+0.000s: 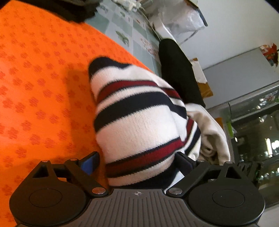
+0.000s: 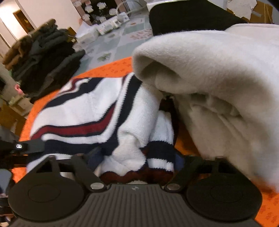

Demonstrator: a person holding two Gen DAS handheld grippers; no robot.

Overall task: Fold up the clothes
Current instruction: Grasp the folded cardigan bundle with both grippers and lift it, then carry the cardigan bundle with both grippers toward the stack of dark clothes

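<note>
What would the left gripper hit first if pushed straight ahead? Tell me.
The striped sweater. It already bulges between the open fingers of the left gripper, so going straight on drives into that knit first; the orange patterned cloth lies under it. How close the knit is remains unclear.

Striped white, navy and red knit sweater [image 1: 139,122] bunched on an orange patterned desk [image 1: 40,90] near its far edge, left tongs [image 1: 137,162] spread wide around the sweater's near end, cream garment [image 1: 211,136] touching its right side, dark clothes [image 1: 69,10] at the far corner
</note>
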